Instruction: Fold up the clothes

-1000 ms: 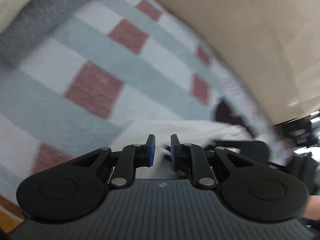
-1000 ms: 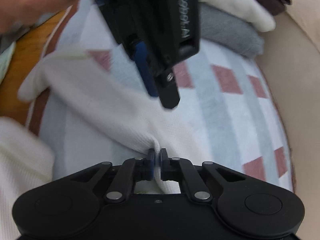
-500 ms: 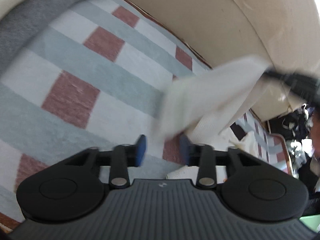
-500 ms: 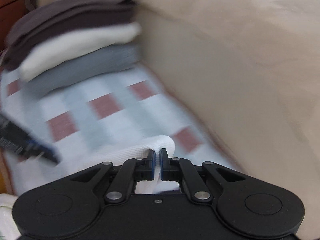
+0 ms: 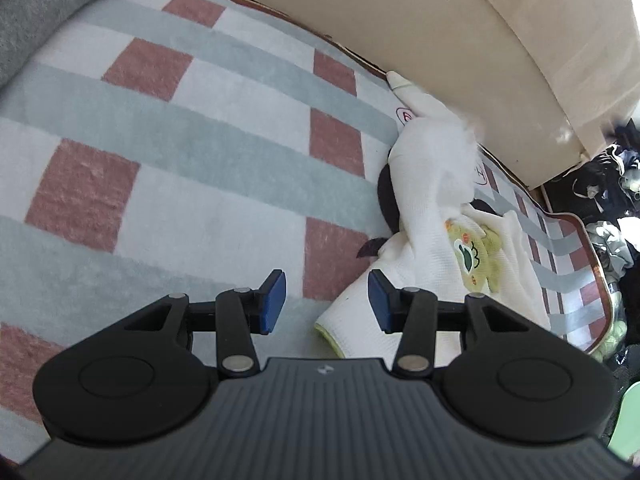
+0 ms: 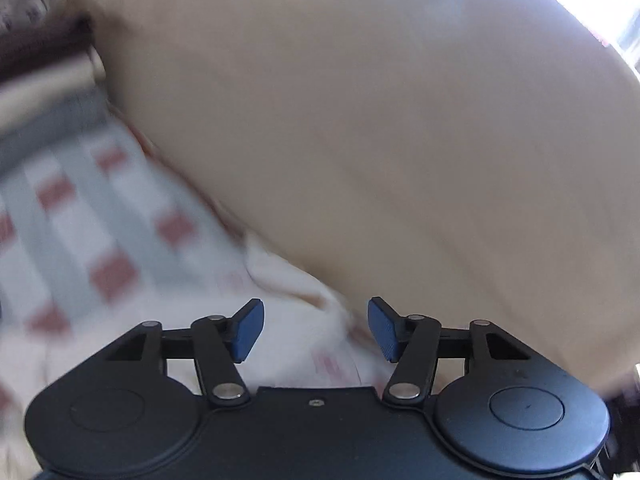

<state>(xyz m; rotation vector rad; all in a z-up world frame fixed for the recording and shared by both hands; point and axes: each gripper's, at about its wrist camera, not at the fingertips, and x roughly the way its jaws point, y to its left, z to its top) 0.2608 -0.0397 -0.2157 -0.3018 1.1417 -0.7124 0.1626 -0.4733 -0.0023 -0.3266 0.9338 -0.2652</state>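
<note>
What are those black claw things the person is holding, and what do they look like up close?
Both are alike. The left gripper and the right gripper are matte black plastic, each with two flat linkage arms on silver pivot pins and round discs at the outer corners. Their fingers carry ribbed blue pads. The left body is ridged dark grey with a tiny white logo. No cables, hands or sleeves show.

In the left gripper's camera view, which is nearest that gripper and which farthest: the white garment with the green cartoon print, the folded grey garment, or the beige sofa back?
1. White garment with green cartoon print: just ahead of the left gripper, toward the right.
2. Folded grey garment: far upper left.
3. Beige sofa back: behind the checked blanket.
</note>
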